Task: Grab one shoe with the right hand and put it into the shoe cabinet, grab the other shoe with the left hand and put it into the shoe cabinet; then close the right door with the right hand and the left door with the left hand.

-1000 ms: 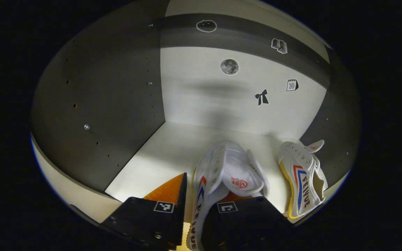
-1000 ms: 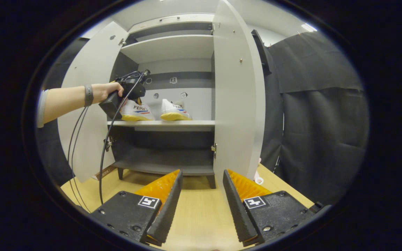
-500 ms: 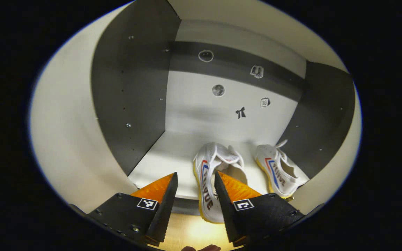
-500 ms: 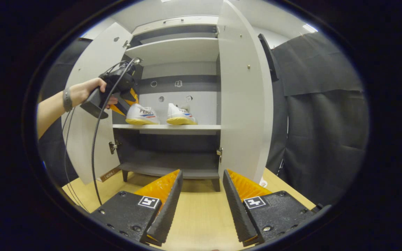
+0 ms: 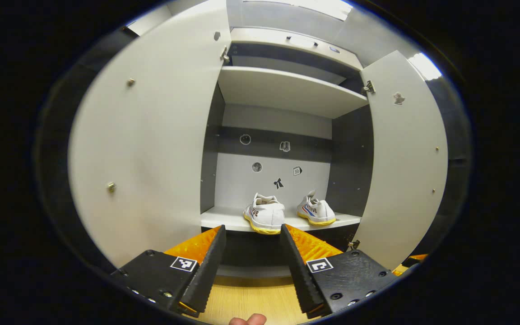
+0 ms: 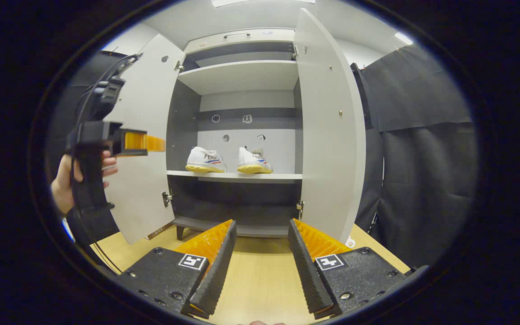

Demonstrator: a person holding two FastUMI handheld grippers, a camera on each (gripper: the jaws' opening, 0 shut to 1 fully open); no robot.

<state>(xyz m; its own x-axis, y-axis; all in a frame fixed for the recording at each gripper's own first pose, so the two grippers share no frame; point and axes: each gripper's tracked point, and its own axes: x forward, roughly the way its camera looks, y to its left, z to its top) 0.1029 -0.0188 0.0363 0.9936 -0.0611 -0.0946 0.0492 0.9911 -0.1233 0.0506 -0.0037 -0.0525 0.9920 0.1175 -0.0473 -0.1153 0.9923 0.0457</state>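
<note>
1. Backing out of the cabinet, my left gripper [image 5: 253, 259] has let go; both shoes [image 5: 264, 214] sit on the middle shelf [image 5: 217, 221].
2. Both grippers gape empty; right gripper [image 6: 257, 257] faces the right door [image 6: 332, 135], a light stiff panel, best pushed near its free edge.

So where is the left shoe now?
The left shoe stands on the middle shelf of the cabinet in the right gripper view, just left of the other shoe, both doors open.

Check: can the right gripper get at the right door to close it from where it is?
Probably yes. The right gripper is open and holds nothing, and the right door stands wide open ahead of it, slightly to its right, with bare tabletop between. The left gripper is off by the left door.
</note>
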